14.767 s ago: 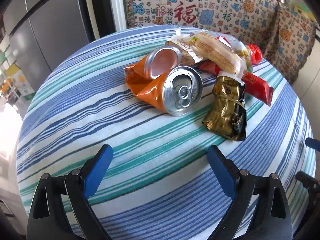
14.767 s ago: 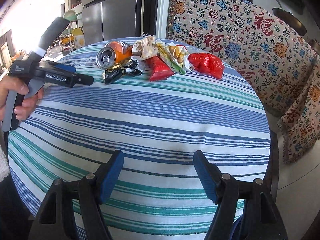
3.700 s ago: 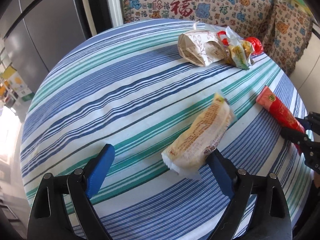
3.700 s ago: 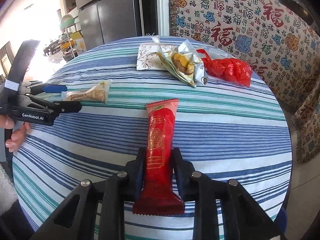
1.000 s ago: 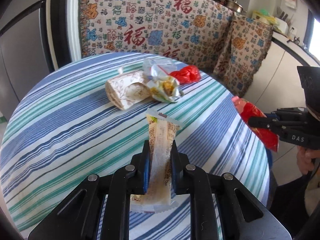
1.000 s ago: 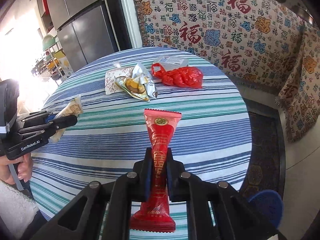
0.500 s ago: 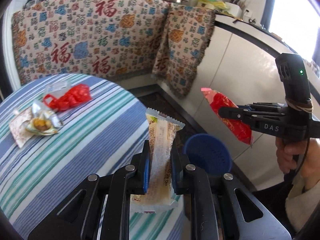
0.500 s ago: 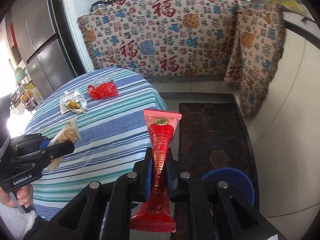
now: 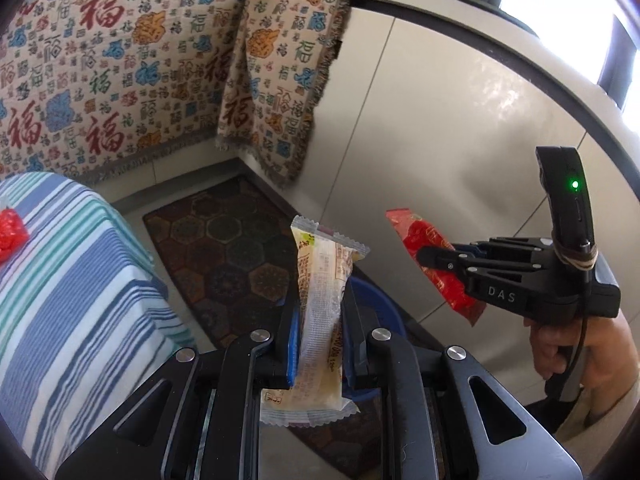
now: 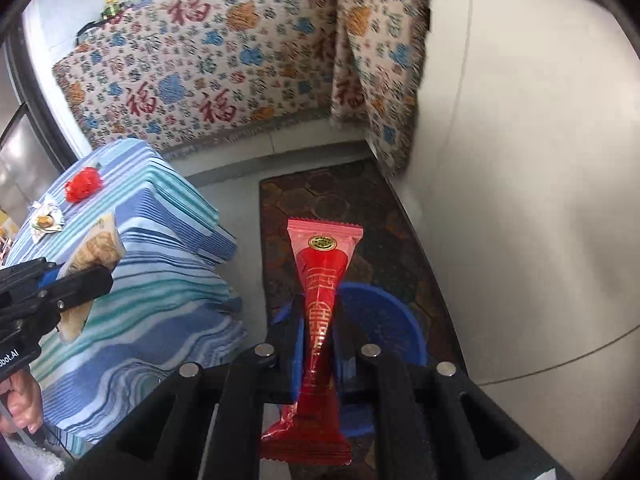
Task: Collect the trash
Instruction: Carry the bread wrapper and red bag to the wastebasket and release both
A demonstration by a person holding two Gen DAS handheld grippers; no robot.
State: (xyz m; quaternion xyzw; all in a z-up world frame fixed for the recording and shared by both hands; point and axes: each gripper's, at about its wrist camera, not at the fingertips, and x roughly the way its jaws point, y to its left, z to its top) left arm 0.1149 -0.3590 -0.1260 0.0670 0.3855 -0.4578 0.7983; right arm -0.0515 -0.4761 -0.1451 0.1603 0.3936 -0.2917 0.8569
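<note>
Both claws have swung off the tabletop (image 10: 132, 240) toward the blue bin (image 10: 384, 320) | right claw (image 10: 318, 344) clenched on red wrapper (image 10: 320, 312), above bin | left claw (image 9: 320, 328) grasping pale wrapper (image 9: 320, 304), bin mostly hidden behind | risk: light wrappers released off-centre flutter past rim onto mat (image 9: 224, 248).

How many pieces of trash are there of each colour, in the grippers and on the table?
Red: 2, the wrapper in the right gripper and the bag on the table
Pale yellow: 2, the wrapper in the left gripper and the packet on the table
Total: 4
</note>
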